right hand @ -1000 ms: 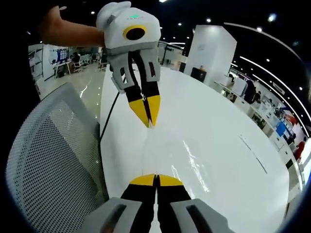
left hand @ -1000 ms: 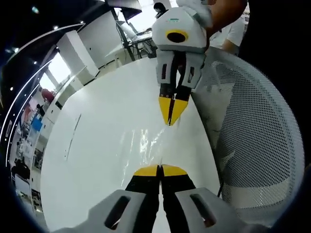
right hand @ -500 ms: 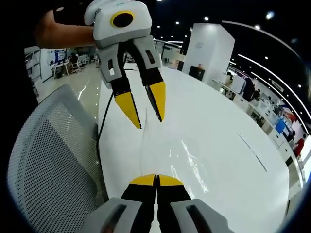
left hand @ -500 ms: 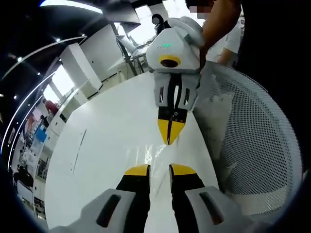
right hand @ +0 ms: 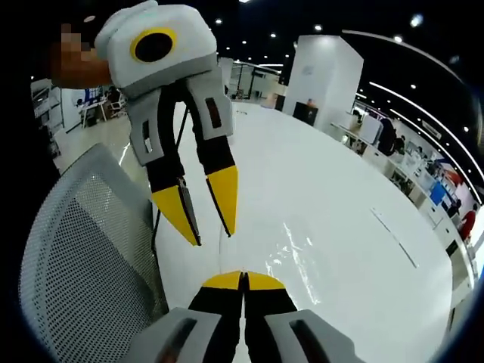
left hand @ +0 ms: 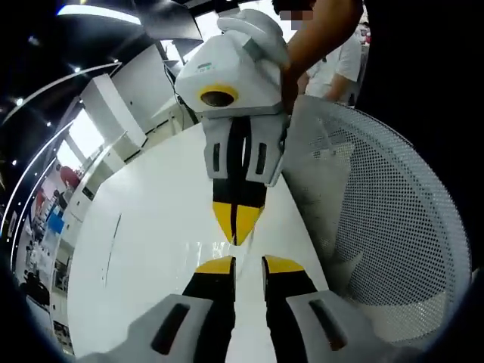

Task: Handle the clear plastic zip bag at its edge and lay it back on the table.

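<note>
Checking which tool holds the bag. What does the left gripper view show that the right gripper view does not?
Left gripper view: the right tool head-on, jaws shut. Right gripper view: the left tool head-on, jaws apart, plus glints of the clear plastic zip bag, its edge running to the right tool's shut jaws. Both: the white table and the mesh chair.

Ahead of the right gripper (right hand: 243,278), the clear plastic zip bag (right hand: 291,249) shows mostly as glare on the table (right hand: 340,227); its outline cannot be traced, and the pinched edge is hidden.

Grey mesh chair (left hand: 393,227) beside white table (right hand: 340,219); black cable (right hand: 155,227).
</note>
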{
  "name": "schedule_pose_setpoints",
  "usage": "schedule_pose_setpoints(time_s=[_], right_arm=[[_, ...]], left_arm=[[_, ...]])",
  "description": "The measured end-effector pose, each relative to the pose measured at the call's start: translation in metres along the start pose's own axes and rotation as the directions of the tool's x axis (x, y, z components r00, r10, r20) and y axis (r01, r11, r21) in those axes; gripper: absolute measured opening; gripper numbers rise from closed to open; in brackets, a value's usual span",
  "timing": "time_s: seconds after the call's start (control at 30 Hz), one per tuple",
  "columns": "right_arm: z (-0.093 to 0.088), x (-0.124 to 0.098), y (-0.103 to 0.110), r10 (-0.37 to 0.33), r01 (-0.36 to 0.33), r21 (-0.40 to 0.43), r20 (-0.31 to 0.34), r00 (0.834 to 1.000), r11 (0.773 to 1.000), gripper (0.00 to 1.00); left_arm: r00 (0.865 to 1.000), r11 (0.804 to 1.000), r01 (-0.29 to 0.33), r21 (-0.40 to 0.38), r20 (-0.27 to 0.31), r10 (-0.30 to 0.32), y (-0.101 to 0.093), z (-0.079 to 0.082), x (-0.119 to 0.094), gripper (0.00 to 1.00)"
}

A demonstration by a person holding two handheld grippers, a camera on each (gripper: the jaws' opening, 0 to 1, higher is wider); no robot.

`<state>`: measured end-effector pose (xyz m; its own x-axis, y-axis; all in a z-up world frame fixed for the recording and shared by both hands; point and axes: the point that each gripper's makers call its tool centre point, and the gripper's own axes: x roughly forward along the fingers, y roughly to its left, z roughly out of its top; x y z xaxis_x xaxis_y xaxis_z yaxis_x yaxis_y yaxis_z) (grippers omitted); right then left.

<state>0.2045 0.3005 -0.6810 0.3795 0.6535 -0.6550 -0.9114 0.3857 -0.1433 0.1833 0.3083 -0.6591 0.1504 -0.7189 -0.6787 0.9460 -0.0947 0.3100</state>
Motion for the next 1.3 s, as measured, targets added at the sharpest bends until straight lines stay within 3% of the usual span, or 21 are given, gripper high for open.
schedule_pose_setpoints(time_s=[0.13, 0.43, 0.9, 1.3], right_arm=[[0.003, 0.0, 0.0, 0.004, -0.004, 0.012, 0.002, 1.0, 1.0, 0.0], [0.011, -0.004, -0.009, -0.026, 0.025, 0.066, 0.017, 1.0, 0.998, 0.0], [0.024, -0.014, -0.041, -0.179, 0.172, 0.123, 0.052, 0.982, 0.977, 0.0], [0.047, -0.022, -0.047, -0.197, 0.181, 0.136, 0.115, 0.974, 0.974, 0.0]], left_arm=[[1.0, 0.999, -0.005, 0.033, -0.027, 0.006, 0.0, -0.002, 0.006, 0.07], [0.992, 0.989, -0.074, 0.128, -0.089, 0.086, 0.007, -0.015, 0.013, 0.0], [0.983, 0.993, -0.106, 0.052, -0.147, 0.113, 0.001, -0.036, 0.012, 0.0], [0.981, 0.992, -0.126, 0.013, -0.147, 0.126, 0.003, -0.041, 0.011, 0.0]])
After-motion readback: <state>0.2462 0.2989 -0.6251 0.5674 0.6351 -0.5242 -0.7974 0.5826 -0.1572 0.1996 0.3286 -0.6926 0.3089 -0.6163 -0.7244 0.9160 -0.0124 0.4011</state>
